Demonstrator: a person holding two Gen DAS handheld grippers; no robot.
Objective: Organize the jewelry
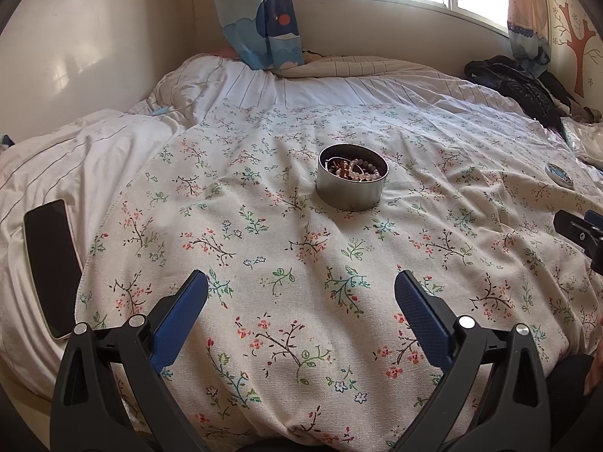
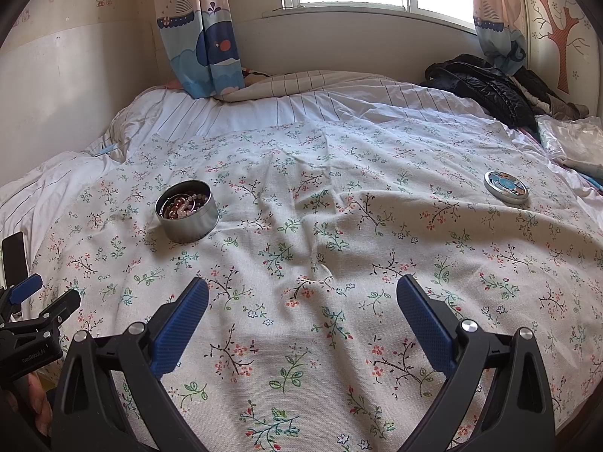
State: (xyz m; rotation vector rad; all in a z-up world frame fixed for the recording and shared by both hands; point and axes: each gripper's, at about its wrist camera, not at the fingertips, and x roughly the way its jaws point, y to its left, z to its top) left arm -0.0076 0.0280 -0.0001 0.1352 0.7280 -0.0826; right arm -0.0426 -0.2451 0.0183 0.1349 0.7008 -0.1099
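On the floral cloth [image 1: 301,263], a round tin [image 1: 352,177] filled with beaded bracelets [image 1: 354,168] is seen uncovered, its lid [image 2: 506,187] laid well apart. Both the left gripper [image 1: 301,293] and the right gripper [image 2: 301,297] are held spread wide, nothing gripped.

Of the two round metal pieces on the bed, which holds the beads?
The tall open tin, left of the flat lid; beads fill it, while the lid lies apart, decorated face up.

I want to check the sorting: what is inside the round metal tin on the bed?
The tin holds bead bracelets, pale and dark red, heaped together. Anything beneath the heap, and the tin's bottom, is covered.
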